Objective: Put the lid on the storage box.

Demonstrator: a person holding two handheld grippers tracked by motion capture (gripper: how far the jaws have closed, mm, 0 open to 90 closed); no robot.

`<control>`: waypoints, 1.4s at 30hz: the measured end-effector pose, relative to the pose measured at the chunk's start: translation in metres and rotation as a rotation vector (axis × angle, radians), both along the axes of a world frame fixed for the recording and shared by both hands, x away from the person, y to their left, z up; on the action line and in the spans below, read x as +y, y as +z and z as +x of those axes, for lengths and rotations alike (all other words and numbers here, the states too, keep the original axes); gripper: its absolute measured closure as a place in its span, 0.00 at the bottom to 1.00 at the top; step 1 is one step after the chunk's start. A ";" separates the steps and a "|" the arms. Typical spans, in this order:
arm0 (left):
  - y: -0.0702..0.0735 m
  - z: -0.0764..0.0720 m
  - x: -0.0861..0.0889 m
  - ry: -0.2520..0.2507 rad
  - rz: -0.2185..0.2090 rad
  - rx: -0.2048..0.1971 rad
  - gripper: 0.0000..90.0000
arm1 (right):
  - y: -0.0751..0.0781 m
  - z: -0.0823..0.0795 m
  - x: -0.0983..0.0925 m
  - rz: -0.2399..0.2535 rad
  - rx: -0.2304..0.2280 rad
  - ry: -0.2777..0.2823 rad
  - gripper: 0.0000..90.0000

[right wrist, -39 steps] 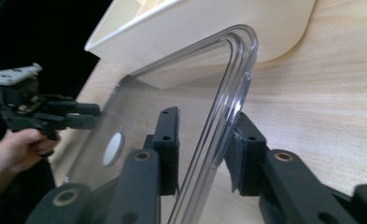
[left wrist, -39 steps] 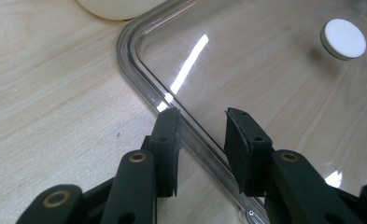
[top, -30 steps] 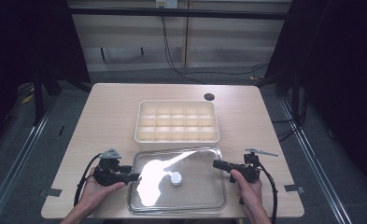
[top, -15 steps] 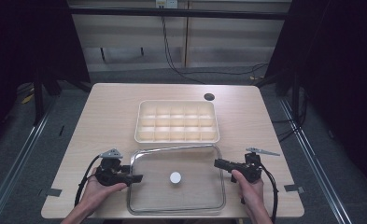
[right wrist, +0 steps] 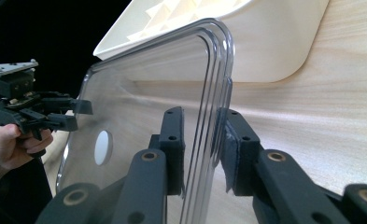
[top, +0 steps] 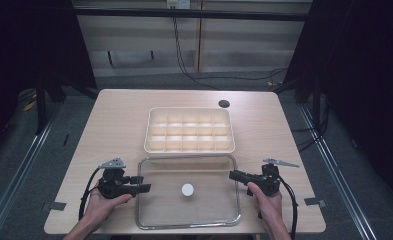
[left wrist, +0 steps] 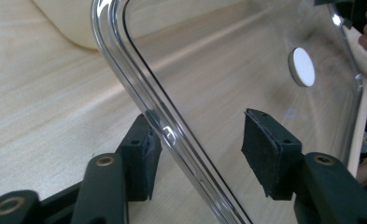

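Your left gripper (left wrist: 197,154) had just been closing around the clear lid (top: 204,172)'s rim, untouched; right gripper (right wrist: 202,154) clamped it. Stiff, slippery: grip rims.

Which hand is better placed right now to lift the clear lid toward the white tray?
Right. The right hand-held gripper is clamped on the clear lid at its rim, while the left hand-held gripper straddles the opposite edge with a gap at one pad, jaws just closing. The white tray lies just beyond.

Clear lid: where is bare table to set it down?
Bare wood lies left and right of the divided tray, and behind it beside the dark round hole. The near middle is crowded: clear lid, left gripper, right gripper.
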State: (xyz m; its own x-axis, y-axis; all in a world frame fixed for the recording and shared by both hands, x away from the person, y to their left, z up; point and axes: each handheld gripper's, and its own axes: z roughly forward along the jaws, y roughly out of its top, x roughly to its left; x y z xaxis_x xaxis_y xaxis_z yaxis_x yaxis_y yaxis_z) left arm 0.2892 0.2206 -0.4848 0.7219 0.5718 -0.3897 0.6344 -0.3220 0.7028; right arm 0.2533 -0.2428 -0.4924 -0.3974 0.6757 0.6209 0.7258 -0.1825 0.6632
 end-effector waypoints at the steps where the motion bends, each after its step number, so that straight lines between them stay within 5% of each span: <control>1: 0.001 0.000 0.001 0.004 -0.003 -0.006 0.55 | 0.000 0.000 0.000 -0.001 0.000 -0.001 0.80; 12: 0.010 0.000 0.003 0.015 -0.014 -0.034 0.60 | 0.006 -0.002 0.004 -0.049 -0.034 -0.008 0.77; 22: 0.019 0.001 0.007 0.018 -0.034 -0.065 0.64 | 0.014 -0.002 0.007 -0.034 -0.062 -0.027 0.77; 29: 0.030 -0.006 0.003 0.024 -0.030 -0.102 0.68 | 0.028 -0.005 0.012 -0.109 -0.100 -0.071 0.74; 42: 0.051 -0.003 0.009 0.045 -0.092 -0.148 0.78 | 0.045 -0.006 0.011 -0.092 -0.141 -0.077 0.76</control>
